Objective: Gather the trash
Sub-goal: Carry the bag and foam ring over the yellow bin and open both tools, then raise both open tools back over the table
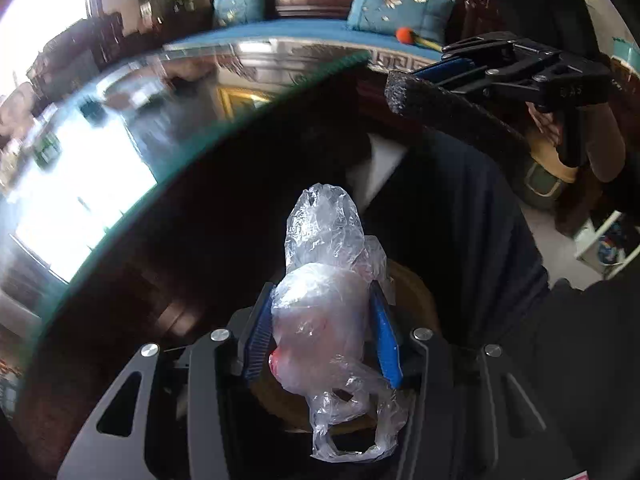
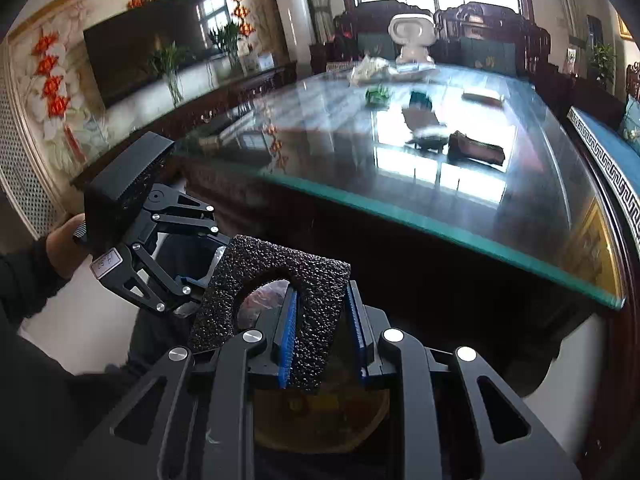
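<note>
Clear crumpled plastic film (image 1: 324, 304), with a red fleck low on its left side, is clamped between the blue pads of the left tool (image 1: 320, 332), the jaws narrowed onto it. The film is held off the desk, below and outside the green-edged glass top (image 1: 192, 152), over a dark drop with a round brownish rim directly beneath; whether that is a bin cannot be told. The right tool (image 2: 320, 332) is closed on a piece of black foam (image 2: 276, 300) with a rounded cut-out, likewise carried just outside the near edge of the desk (image 2: 440, 224); the same foam appears at upper right in the left wrist view. The two tools sit near one another, both beyond the desk's near edge.

Task progress, as judged: two pieces of trash are already lifted and appear close to being dropped. Work remains. On the glass, toward the far edge, lie a green crumpled wrapper (image 2: 377, 95), a dark green item (image 2: 420, 99), and a pale bag (image 2: 368, 68); nearer the middle rest a dark brown object (image 2: 474, 148) and a blurred small item beside it. Which of these count as trash cannot be settled from here.
</note>
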